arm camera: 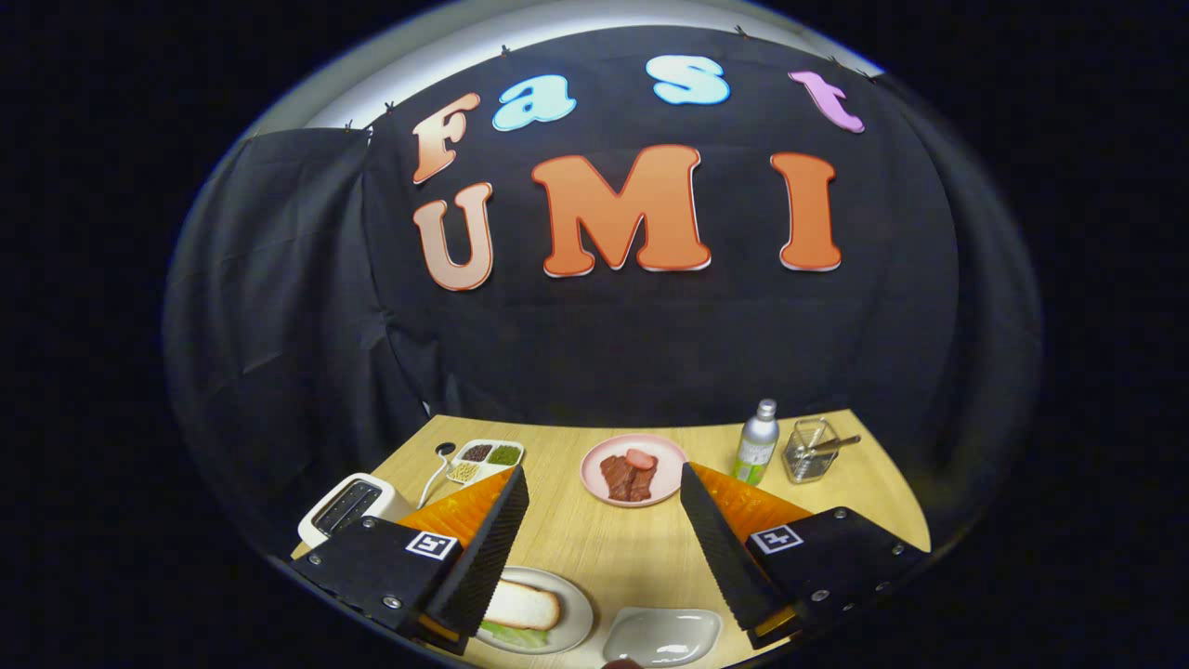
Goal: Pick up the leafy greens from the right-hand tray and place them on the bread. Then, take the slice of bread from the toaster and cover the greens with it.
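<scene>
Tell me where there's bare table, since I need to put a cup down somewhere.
The gripper is open, holding nothing. Bare wood lies between its fingers, bordered by the pink plate, bread plate and empty white dish. Crowded by the bottle and glass holder.

Evenly lit tabletop [641, 548], dark surrounds, sharp focus, strong fisheye bending at edges

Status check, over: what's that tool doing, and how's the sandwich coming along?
Tool open, holding nothing, above the table. Bread slice lies over greens on the near plate. Tray empty. Nothing in the way.
</scene>
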Available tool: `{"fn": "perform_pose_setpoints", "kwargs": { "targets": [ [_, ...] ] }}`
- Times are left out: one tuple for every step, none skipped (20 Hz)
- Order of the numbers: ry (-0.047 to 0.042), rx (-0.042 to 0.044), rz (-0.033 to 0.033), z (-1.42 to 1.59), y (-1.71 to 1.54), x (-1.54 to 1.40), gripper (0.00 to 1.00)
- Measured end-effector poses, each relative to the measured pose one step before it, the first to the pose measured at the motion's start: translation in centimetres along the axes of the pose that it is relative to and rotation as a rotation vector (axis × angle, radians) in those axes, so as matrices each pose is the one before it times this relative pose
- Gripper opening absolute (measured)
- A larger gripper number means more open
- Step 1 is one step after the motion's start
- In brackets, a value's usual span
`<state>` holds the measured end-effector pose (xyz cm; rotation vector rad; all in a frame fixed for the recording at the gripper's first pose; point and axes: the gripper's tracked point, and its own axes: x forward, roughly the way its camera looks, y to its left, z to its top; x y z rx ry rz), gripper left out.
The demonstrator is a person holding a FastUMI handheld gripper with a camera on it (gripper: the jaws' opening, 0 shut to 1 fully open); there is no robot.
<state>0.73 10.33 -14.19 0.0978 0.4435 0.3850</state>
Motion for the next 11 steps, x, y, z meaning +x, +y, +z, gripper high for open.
{"fn": "perform_pose_setpoints", "kwargs": {
  "targets": [
    [-0.02594,-0.01765,-0.01175,1.086,-0.143,-0.281,0.98],
    [-0.02640,-0.01382,-0.00727,1.067,-0.144,-0.510,0.98],
    [-0.01921,-0.00945,0.00178,0.845,0.110,-0.269,0.99],
    [-0.03188,-0.00439,-0.00703,1.138,-0.091,-0.302,0.98],
    [-0.03717,-0.00351,-0.00324,1.280,-0.179,-0.257,0.98],
    [-0.03977,-0.00465,-0.00566,1.264,-0.199,-0.171,0.98],
    [-0.03996,-0.00782,-0.00770,1.338,-0.178,-0.216,0.98],
    [-0.03933,-0.01237,-0.00842,1.205,-0.210,-0.233,0.98],
    [-0.03182,-0.01342,-0.00963,1.034,-0.115,-0.099,0.98],
    [-0.03003,-0.01130,-0.00831,0.806,-0.190,-0.268,0.98],
    [-0.02795,-0.00756,-0.00550,1.062,-0.231,-0.471,0.98]
  ]
}}
